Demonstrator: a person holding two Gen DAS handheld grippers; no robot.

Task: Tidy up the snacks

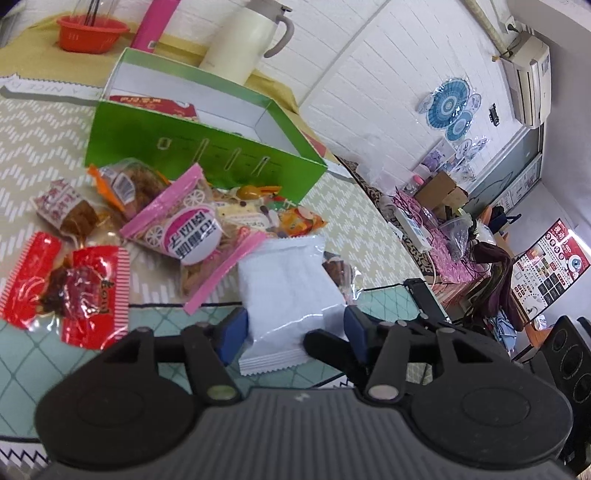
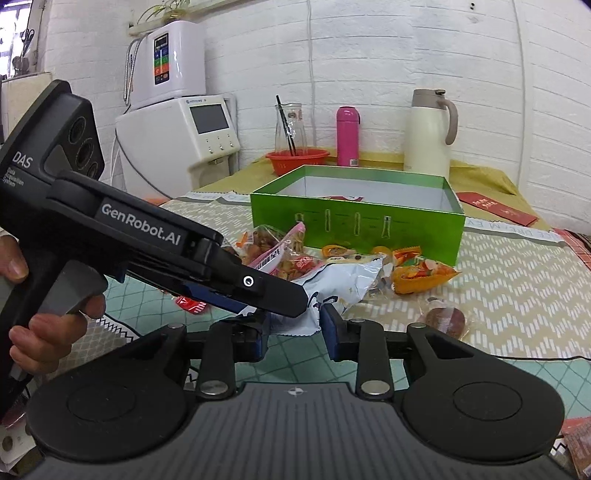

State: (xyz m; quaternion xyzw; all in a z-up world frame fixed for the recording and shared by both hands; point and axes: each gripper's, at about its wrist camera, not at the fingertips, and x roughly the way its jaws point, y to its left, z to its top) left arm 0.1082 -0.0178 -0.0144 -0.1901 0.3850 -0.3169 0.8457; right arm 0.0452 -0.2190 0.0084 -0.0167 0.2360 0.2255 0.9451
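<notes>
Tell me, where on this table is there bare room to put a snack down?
Inside the green box, the white floor looks mostly bare. The zigzag cloth right of the orange packet is free. In front of the box, snacks crowd together.

The near end of the pale blue packet (image 1: 288, 295) is covered by the left gripper (image 1: 295, 334); whether the blue pads (image 1: 232, 332) press on it cannot be told. In the right wrist view its lower left part is hidden behind the left gripper's black finger (image 2: 258, 286), and contact with the right gripper (image 2: 293, 334) cannot be judged. Inside the green box (image 2: 354, 225), only the top of a red packet (image 1: 151, 103) is seen above the wall. The print on the pink-edged bag (image 1: 188, 232) is too blurred to be read. The glass jug (image 1: 92, 7) is cut off by the top edge.
</notes>
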